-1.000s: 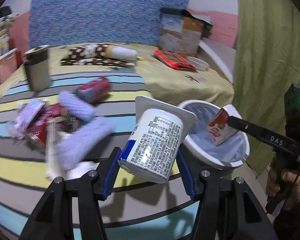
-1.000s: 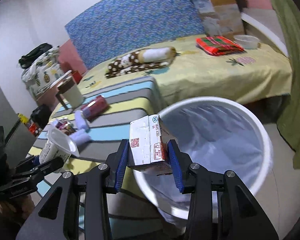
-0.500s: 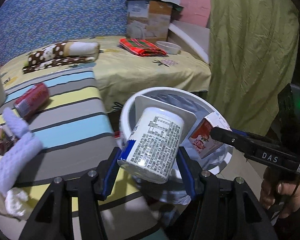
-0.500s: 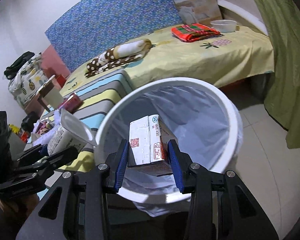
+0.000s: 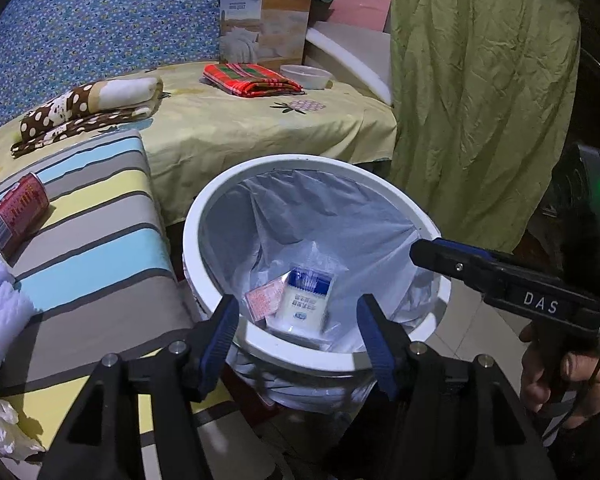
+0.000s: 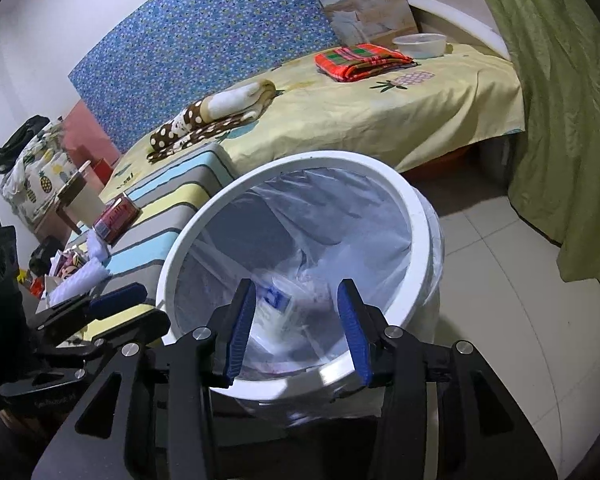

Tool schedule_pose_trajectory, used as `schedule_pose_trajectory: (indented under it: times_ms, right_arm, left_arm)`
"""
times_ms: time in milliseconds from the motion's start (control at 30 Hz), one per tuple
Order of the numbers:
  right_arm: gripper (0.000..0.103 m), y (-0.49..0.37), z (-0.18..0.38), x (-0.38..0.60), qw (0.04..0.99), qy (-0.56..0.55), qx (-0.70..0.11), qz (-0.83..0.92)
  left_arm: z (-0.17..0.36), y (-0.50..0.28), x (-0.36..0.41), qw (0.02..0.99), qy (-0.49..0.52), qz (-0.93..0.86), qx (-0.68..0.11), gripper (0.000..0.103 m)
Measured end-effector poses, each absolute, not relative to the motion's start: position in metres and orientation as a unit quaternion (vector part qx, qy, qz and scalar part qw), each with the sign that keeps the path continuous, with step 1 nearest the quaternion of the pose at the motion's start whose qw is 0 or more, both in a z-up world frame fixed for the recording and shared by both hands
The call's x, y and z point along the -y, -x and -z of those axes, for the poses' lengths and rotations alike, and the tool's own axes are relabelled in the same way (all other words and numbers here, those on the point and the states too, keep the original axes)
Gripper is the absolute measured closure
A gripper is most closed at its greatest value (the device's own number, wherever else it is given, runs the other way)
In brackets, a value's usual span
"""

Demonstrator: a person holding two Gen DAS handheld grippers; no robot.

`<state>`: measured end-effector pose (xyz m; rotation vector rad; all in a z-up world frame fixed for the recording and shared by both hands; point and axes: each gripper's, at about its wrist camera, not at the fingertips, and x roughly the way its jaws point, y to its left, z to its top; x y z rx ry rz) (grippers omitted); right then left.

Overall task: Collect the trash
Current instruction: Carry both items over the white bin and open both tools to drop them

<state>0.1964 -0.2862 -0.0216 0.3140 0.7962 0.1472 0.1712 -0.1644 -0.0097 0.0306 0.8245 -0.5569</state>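
A white trash bin [image 5: 204, 216] with a clear liner stands on the floor beside the striped bed; it also shows in the right wrist view [image 6: 416, 208]. Inside lie a white and blue yogurt cup [image 5: 305, 303] and a red and white milk carton [image 5: 262, 300]; in the right wrist view they are blurred shapes at the bottom. My left gripper [image 5: 298, 334] is open and empty over the bin's near rim. My right gripper [image 6: 298, 330] is open and empty above the bin; its finger [image 5: 460, 266] reaches over the right rim.
A red can [image 5: 14, 214], white foam pieces [image 5: 0, 312] and a crumpled tissue [image 5: 0, 432] lie on the striped cover at left. A spotted blanket [image 5: 88, 106], red cloth [image 5: 252, 80], bowl [image 5: 306, 76] and box [image 5: 264, 26] are on the yellow bed. A green curtain [image 5: 480, 100] hangs right.
Both grippers opened over the bin. The yogurt cup left my left gripper and the milk carton left my right gripper; both now lie in the bin.
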Motion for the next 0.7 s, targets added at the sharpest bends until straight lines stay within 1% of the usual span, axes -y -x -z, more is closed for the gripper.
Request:
schedule_pose_trajectory:
  times_ms: [200, 700]
  right_arm:
    - [0.053, -0.191, 0.012, 0.282, 0.913, -0.154, -0.369, -0.079]
    - [0.053, -0.184, -0.005, 0.235, 0.918, -0.106, -0.362, -0.124]
  left_arm:
    - [0.009, -0.167, 0.151, 0.880, 0.002, 0.260, -0.397, 0.040]
    - [-0.007, -0.134, 0.092, 0.906, 0.039, 0.206, -0.367, 0.040]
